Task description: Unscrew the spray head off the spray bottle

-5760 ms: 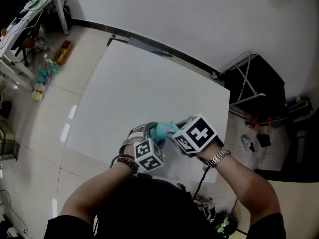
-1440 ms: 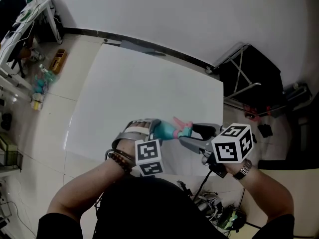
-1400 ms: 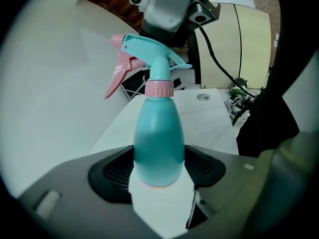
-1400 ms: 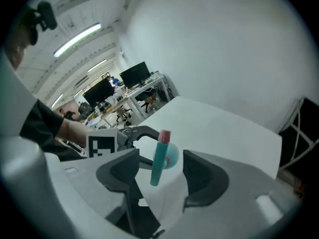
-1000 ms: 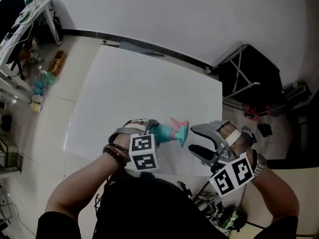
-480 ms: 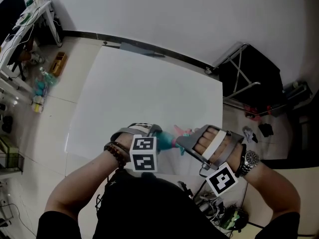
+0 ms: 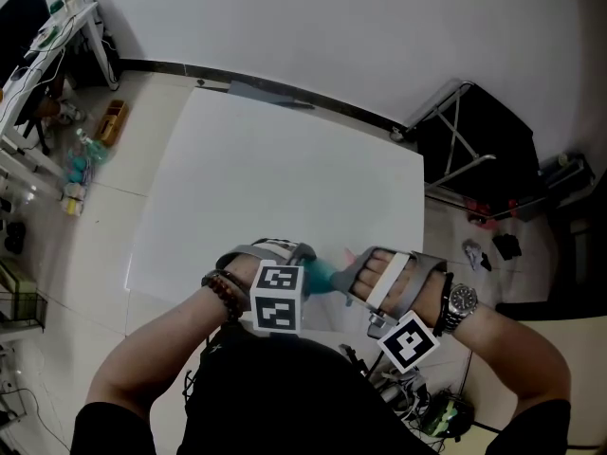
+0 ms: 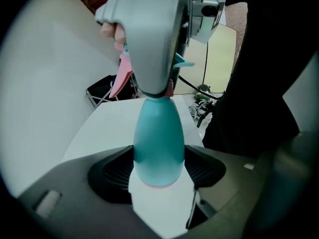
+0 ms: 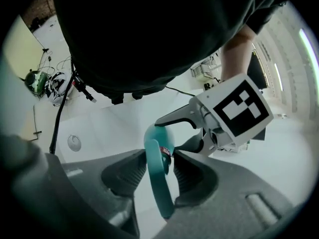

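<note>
A white table (image 7: 285, 159) stands on a pale, glossy tiled floor (image 7: 90, 197), close to a plain white wall (image 7: 332, 17) with a dark baseboard (image 7: 161, 65). A black metal-framed stand (image 7: 474, 150) sits at right. A cluttered rack (image 7: 57, 12) and loose cables (image 7: 417, 406) occupy the floor margins.

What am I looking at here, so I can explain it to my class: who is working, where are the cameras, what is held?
No robot: a person holds a two-jaw gripper in each hand; the marker cubes belong to them. One picture comes from a head camera looking down at a white table; the other two from cameras riding on the grippers. The left gripper clamps the body of a teal plastic spray bottle. The right gripper has just been closing its jaws, which now sit on the bottle's teal-and-pink spray head, likely to twist it off.
</note>
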